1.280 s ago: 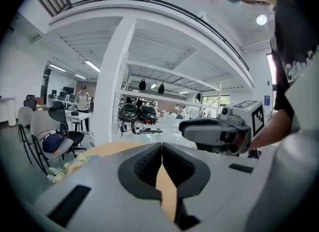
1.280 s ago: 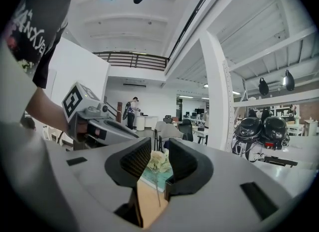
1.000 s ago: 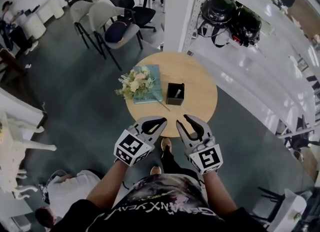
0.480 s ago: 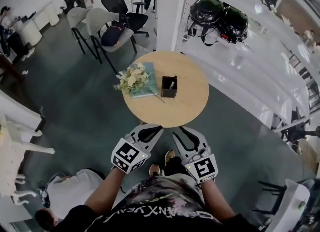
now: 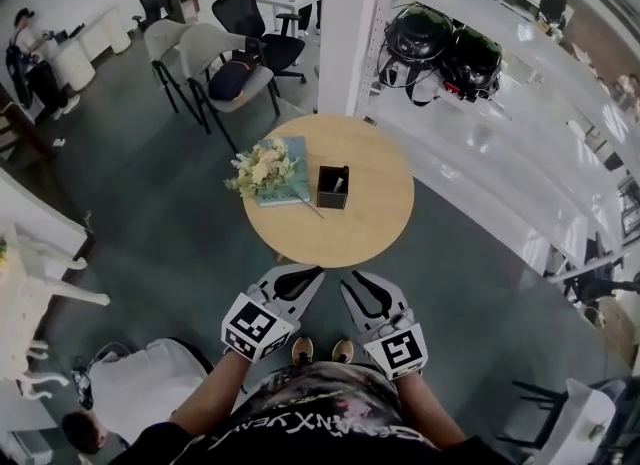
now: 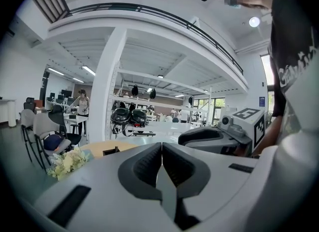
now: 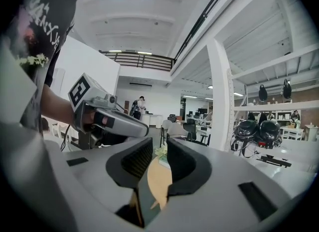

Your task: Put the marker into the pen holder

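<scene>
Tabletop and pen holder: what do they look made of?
Tabletop: pale tan, matte, even tone; looks like wood or wood-look laminate, grain too small to tell.
Pen holder: square, open-topped, near-black, no shine; likely plastic or faux leather, the look leaves it open.

Bare tabletop (image 5: 365, 218) lies open on the near side of the pen holder (image 5: 333, 186); flowers (image 5: 258, 168) crowd its left.

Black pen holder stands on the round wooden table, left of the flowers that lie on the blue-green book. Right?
No: the head view shows the pen holder right of the flowers, not left. It does stand on the round wooden table, and the flowers do lie on the blue-green book.
</scene>
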